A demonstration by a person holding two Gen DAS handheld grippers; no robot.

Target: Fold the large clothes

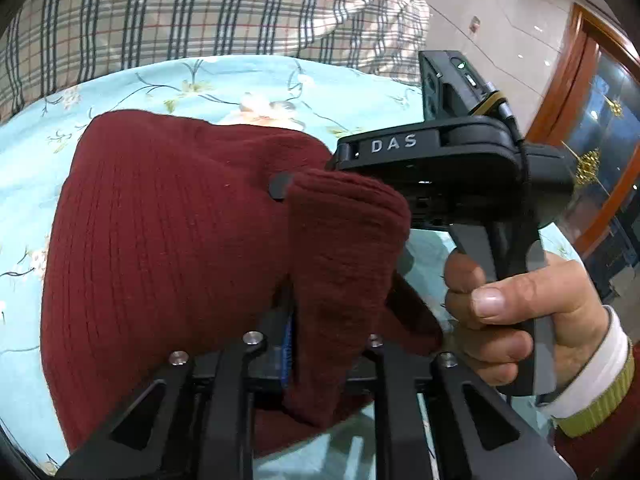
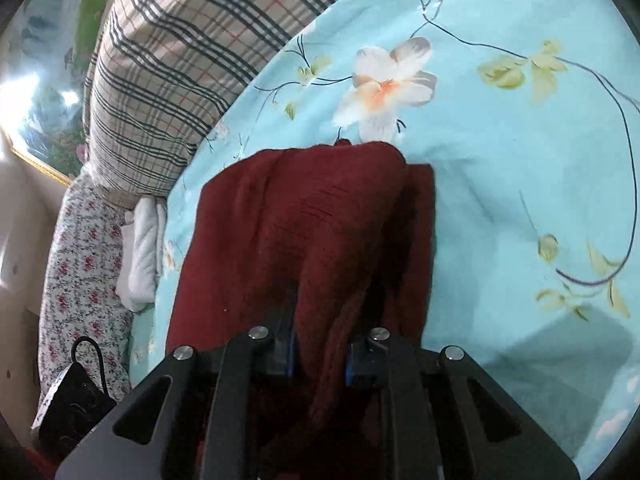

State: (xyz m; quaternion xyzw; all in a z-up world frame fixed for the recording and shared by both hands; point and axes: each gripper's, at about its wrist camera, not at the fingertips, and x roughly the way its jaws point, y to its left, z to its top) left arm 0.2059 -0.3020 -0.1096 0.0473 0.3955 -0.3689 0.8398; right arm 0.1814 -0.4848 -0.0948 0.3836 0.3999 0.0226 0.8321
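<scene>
Sweater (image 1: 168,240), dark red, lies on the floral bed sheet (image 2: 520,160); both grippers' jaws pinch its folds, plaid blanket (image 1: 180,12) at twelve o'clock.

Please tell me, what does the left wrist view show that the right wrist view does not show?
Only the left wrist view shows the right gripper from the side, the person's right hand and a wooden door frame. Only the right wrist view shows a white folded cloth and a black bag. Both show the dark red sweater, the blue floral sheet and the plaid blanket.
</scene>
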